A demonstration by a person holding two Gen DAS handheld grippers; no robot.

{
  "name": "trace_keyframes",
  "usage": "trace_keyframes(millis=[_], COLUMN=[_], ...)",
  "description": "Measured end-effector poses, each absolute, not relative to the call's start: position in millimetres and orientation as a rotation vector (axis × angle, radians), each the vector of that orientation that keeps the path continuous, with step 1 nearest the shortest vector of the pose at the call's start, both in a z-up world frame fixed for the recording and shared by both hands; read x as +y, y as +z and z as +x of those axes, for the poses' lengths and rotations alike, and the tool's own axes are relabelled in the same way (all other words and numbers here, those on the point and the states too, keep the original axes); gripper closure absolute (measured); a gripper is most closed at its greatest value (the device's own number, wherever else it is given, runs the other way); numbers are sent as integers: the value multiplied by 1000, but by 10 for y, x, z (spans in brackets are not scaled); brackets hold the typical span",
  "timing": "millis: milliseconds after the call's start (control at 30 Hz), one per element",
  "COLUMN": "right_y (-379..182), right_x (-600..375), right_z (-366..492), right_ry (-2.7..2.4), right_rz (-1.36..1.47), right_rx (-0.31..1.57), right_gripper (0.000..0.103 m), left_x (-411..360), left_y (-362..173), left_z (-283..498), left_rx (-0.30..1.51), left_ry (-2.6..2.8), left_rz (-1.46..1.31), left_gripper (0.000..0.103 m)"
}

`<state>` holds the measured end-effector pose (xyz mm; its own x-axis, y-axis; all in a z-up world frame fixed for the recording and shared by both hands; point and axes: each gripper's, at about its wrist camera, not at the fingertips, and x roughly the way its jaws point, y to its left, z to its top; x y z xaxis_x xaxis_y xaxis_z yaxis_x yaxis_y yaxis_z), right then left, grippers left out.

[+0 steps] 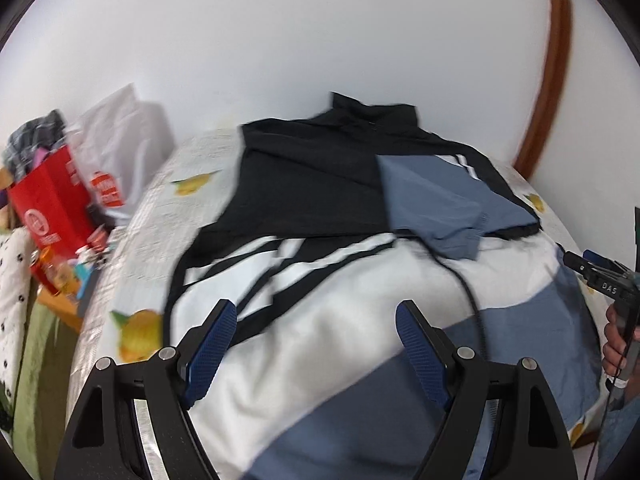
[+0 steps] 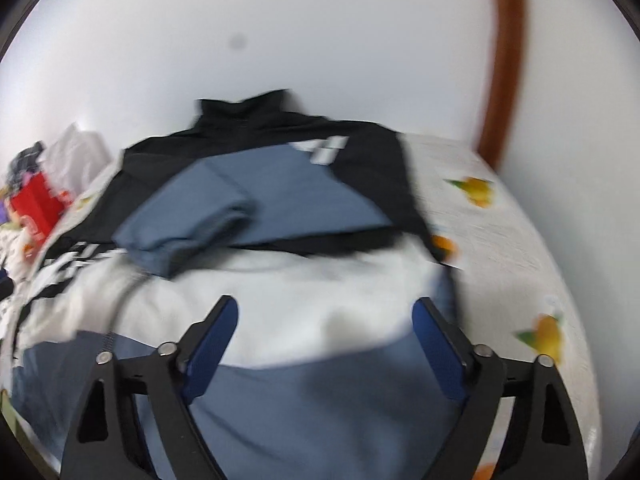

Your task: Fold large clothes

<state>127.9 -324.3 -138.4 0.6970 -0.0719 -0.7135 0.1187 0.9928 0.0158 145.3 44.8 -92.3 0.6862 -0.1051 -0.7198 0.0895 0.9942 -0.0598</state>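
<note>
A large black, white and blue-grey jacket point(image 1: 320, 216) lies spread on the bed, collar toward the wall. Its blue-grey sleeve point(image 1: 440, 200) is folded across the black chest. My left gripper point(image 1: 314, 314) hovers open above the white middle panel, with nothing between its blue pads. In the right wrist view the same jacket point(image 2: 280, 280) fills the middle, its sleeve point(image 2: 192, 224) lying to the left. My right gripper point(image 2: 324, 312) is open over the white panel and holds nothing. The right gripper point(image 1: 600, 276) also shows at the right edge of the left wrist view, in a hand.
The bedsheet point(image 2: 500, 240) has a lemon print and shows bare on the right. A red paper bag point(image 1: 52, 204) and a white plastic bag point(image 1: 120, 148) stand in clutter left of the bed. A white wall and a brown wooden frame point(image 1: 556, 80) are behind.
</note>
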Motion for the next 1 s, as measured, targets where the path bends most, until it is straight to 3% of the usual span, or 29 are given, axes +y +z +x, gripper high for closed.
trace_keyframes(millis=[167,467,800,1000], right_y=[-1449,-1390,-1459,-1623], right_x=[-3768,-4203,-4388,-4451], right_z=[1107,924,943,1048], right_ry=[-153,-213,-197,-201], right_rz=[118,57,63,106], right_rx=[813,790,754,785], right_gripper=[39,39,39,39], left_x=[-16,-855,-1516,-1641], left_y=[-860,-900,-1305,-1626], left_z=[1611,2042,2636,2853], left_rx=[812,822,904,963], left_ry=[-157,-297,-349,-313], left_rz=[41,110,196,266], left_gripper=[23,23,23,34])
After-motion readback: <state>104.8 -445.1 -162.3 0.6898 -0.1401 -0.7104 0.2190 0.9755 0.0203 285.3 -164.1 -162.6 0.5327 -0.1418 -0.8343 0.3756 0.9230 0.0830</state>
